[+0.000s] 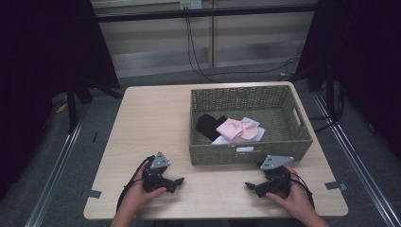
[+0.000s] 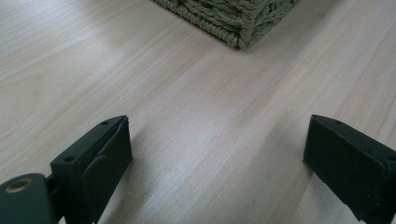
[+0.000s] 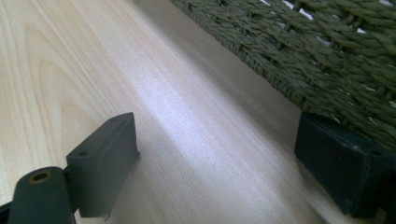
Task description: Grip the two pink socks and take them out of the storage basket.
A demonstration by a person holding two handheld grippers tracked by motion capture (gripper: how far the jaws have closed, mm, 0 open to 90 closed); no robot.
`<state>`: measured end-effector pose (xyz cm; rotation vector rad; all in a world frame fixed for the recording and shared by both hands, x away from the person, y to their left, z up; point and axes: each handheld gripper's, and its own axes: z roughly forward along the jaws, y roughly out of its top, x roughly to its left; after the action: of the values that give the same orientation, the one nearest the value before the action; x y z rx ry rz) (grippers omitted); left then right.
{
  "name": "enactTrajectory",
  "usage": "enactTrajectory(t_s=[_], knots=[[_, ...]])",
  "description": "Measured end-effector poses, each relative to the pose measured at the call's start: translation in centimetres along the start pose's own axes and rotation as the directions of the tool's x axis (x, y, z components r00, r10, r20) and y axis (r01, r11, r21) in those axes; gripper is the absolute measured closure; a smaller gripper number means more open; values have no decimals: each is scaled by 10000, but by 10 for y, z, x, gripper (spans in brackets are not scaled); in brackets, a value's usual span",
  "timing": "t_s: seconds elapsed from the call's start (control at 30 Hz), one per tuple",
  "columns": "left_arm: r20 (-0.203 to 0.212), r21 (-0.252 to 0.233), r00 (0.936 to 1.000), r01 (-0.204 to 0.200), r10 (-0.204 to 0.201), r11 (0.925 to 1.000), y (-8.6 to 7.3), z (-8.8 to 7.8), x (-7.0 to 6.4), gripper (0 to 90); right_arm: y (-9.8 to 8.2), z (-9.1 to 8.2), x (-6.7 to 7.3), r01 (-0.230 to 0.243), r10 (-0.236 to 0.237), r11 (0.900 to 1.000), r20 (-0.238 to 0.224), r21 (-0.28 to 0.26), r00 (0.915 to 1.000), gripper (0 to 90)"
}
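Lying lengthwise left-to-right, the woven basket (image 1: pixel 246 156) faces both grippers (image 1: pixel 178 180) (image 1: pixel 249 185), jaws spread, holding nothing.

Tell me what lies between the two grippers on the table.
Nothing: bare table in the high view between the left gripper and right gripper, both in front of the basket.

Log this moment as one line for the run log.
left gripper: open, empty, on table | right gripper: open, empty, beside basket | woven basket: holds pink cloth, black cloth, white cloth
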<state>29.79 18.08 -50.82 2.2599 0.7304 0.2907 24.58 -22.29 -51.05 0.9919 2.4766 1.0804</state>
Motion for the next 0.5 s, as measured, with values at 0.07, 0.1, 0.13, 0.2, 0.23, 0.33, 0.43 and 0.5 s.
enactTrajectory(t_s=[0.07, 0.1, 0.13, 0.2, 0.23, 0.33, 0.43, 0.5], knots=[[3, 14, 10000, -17, 17, 10000, 0, 0, 0, 72, 0, 0, 0, -11, 11, 10000, 11, 5, 10000, 126], [4, 17, 10000, -20, 20, 10000, 0, 0, 0, 72, 0, 0, 0, -14, 14, 10000, 10, 4, 10000, 126], [4, 14, 10000, -18, 18, 10000, 0, 0, 0, 72, 0, 0, 0, -13, 13, 10000, 12, 4, 10000, 126], [4, 16, 10000, -18, 18, 10000, 0, 0, 0, 72, 0, 0, 0, -12, 12, 10000, 17, 6, 10000, 126], [4, 16, 10000, -17, 17, 10000, 0, 0, 0, 72, 0, 0, 0, -12, 12, 10000, 15, 7, 10000, 127], [4, 16, 10000, -18, 18, 10000, 0, 0, 0, 72, 0, 0, 0, -8, 8, 10000, 7, 16, 10000, 128], [4, 17, 10000, -19, 19, 10000, 0, 0, 0, 72, 3, -1, -1, 10, -10, 9994, 8, 336, 10000, 133], [3, 15, 10000, -19, 19, 10000, 0, 0, 0, 72, 7, -2, -1, 12, -6, 9979, -95, 645, 10000, 143]])
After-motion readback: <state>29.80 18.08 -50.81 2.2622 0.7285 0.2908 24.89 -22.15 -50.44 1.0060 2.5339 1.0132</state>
